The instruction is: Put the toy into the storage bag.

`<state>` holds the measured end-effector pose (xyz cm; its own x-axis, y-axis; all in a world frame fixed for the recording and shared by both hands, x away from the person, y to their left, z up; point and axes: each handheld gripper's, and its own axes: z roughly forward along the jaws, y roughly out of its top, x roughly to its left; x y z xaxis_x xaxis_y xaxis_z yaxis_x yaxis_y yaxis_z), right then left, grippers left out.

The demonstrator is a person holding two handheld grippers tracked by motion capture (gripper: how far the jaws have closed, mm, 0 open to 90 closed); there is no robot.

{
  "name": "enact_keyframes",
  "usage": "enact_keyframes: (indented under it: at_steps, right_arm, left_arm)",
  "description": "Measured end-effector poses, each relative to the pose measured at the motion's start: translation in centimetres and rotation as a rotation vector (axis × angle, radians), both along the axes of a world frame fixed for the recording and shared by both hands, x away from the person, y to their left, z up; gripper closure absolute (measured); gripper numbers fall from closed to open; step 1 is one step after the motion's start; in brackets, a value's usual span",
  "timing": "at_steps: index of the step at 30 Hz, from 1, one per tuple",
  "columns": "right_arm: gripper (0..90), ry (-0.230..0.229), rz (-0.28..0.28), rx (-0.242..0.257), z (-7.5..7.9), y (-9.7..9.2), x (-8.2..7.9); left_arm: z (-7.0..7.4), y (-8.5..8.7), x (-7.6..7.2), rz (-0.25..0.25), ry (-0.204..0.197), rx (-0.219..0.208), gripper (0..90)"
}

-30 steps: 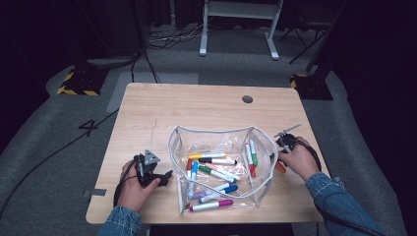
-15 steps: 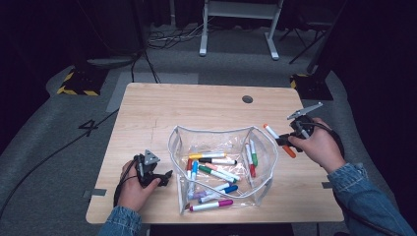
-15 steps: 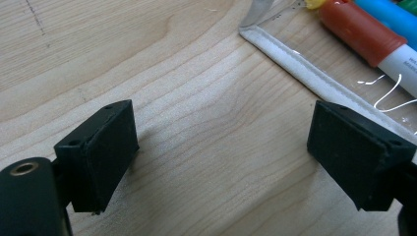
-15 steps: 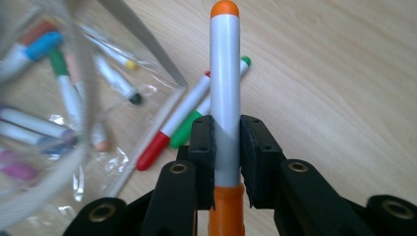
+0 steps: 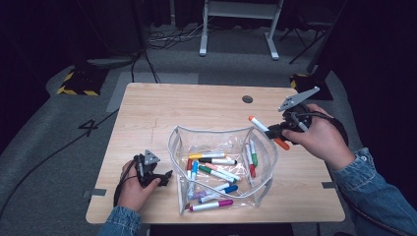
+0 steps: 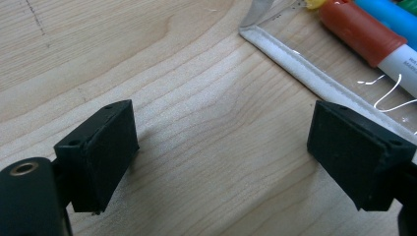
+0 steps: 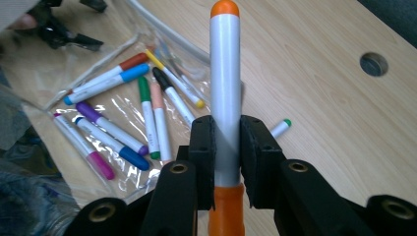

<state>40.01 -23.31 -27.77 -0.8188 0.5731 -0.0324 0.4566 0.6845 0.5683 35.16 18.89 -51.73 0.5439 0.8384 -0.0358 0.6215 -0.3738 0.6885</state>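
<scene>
Table: light wooden table (image 5: 196, 108) across the middle of the high view, with a round hole (image 5: 247, 99) toward its upper right.
Pouch: clear plastic pouch (image 5: 222, 136) lies open in the lower middle of the high view; a loose heap of coloured markers (image 5: 216, 173) rests inside it. Two more, one red and one green (image 5: 253, 153), lie at its right edge.
Right hand: right hand (image 5: 322, 137) is raised off the table at the right of the high view, just right of the pouch's upper right corner, wrist cocked so the tool points toward upper left.
Right gripper: right gripper (image 7: 226, 147) has its jaws drawn narrow, pinching the orange marker (image 7: 224, 73) round its white barrel.
Orange marker: held in the air, clear of the table, its orange tip aimed over the pouch's rim, orange cap end behind the jaws.
Left hand: left hand (image 5: 135, 184) rests on the table at lower left of the high view, just left of the pouch.
Left gripper: left gripper (image 6: 221, 147) has its jaws spread wide with only bare wood between them; the pouch's seam (image 6: 314, 81) runs beside one jaw.
Step in hand: probably carrying a picked marker to the pouch.
Next move: likely calls for bringing the marker over the opening, lowering it and parting the jaws; the idle gripper could steady the rim.
</scene>
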Motion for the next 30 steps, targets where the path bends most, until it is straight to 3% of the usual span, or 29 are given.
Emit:
enact_keyframes:
  at_steps: [6,12,22,30]
  right_arm:
    - [77.1,-0.001,0.099,-0.014,0.9,2.9,-1.1]
    - [77.1,0.036,0.194,-0.054,0.1,6.2,-1.9]
    - [77.1,0.109,0.324,-0.139,-3.0,10.7,-2.9]
    - [77.1,0.174,0.387,-0.207,-5.9,13.6,-3.3]
  left_arm:
    - [0.0,0.0,0.0,0.0,0.002,-0.003,12.1]
    - [0.0,0.0,0.0,-0.001,0.001,-0.002,12.1]
    - [0.0,0.0,0.0,-0.001,0.002,-0.003,12.1]
    - [0.0,0.0,0.0,-0.001,0.002,-0.003,12.1]
